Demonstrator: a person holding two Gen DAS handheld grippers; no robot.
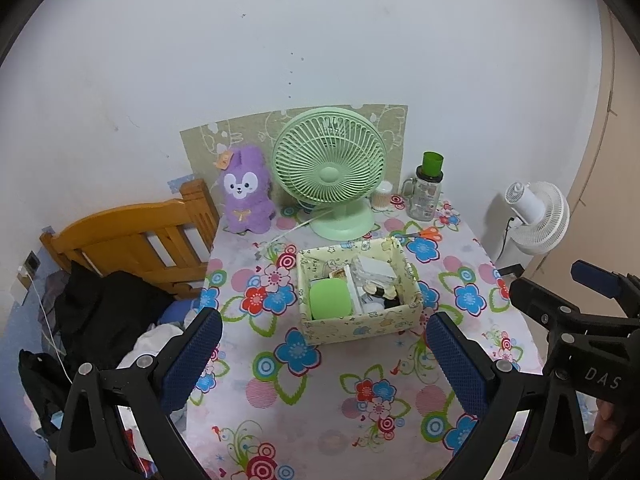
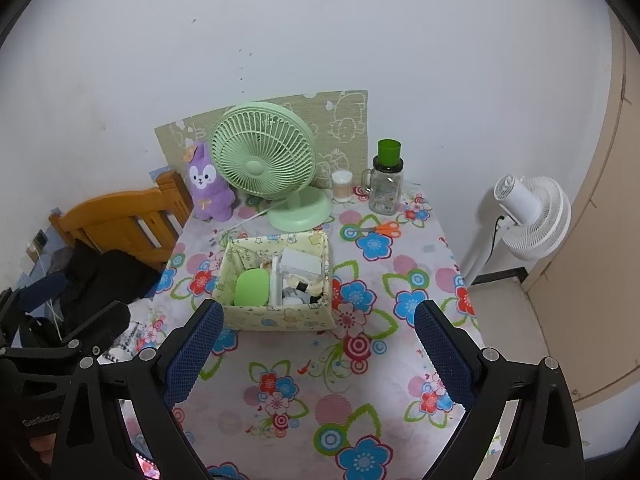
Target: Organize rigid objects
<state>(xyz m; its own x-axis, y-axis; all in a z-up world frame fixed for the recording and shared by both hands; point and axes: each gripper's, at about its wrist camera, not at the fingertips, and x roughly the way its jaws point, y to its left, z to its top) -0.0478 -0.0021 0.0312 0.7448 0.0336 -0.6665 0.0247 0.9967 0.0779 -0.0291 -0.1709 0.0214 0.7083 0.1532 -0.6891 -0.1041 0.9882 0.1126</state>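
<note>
Both held above the near part of the flowered surface, the left tool and the right tool have their blue-padded fingers spread wide apart with nothing between them. Further back, mid-surface, sits the pale patterned box, which holds a green rounded case in its left part and white and dark small items, too jumbled to name, on the right. Behind it stand a green fan, a purple plush rabbit, a glass jar and orange-handled scissors.
</note>
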